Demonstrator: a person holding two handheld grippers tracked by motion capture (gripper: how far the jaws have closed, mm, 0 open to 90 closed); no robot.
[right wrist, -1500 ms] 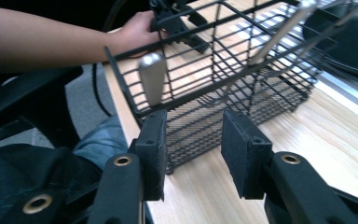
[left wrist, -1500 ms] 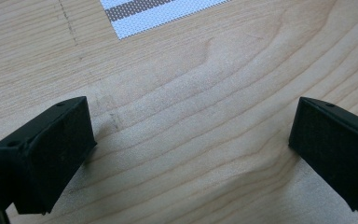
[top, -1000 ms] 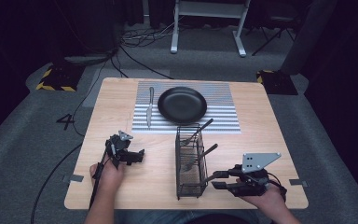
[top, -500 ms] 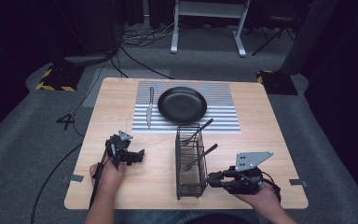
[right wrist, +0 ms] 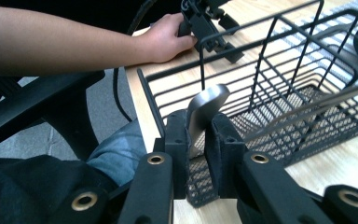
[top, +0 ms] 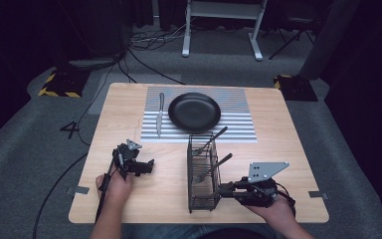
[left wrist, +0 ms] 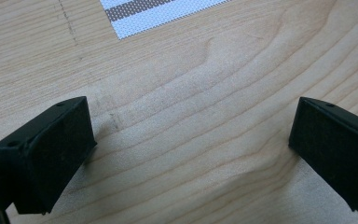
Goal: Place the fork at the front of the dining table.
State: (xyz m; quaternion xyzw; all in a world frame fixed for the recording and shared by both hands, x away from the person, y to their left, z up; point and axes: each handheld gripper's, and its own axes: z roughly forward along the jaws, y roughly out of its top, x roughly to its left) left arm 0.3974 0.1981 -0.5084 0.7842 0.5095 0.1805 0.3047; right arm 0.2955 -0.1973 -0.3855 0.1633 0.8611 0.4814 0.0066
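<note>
In the high view, a single piece of writing can be read: a white "4" (top: 71, 130) marked on the grey floor at the left of the frame, beside the wooden table (top: 129, 99). A striped mat (top: 238, 112) is laid across the upper middle of the table, with a black pan (top: 194, 111) on it and a knife (top: 159, 112) just to the pan's left. A black wire basket (top: 202, 172) stands upright in the lower middle, with utensil handles leaning out of its top. The left gripper (top: 146, 167) is held over bare wood at the lower left, well apart from the basket. The right gripper (top: 222, 189) is seen at the lower right, its tips against the basket's near right side.

In the left gripper view, the two black jaws are spread wide at the lower corners of the frame, with nothing between them but wood; a corner of the mat (left wrist: 163, 11) is seen at the top.

In the right gripper view, the jaws have just been closing and are nearly together at the lower centre, pressed on the flat rounded end of a metal utensil handle (right wrist: 204, 109) at the near edge of the basket (right wrist: 279, 88). No lettering can be made out on the handle. The left gripper (right wrist: 212, 32) is seen at the upper middle.
</note>
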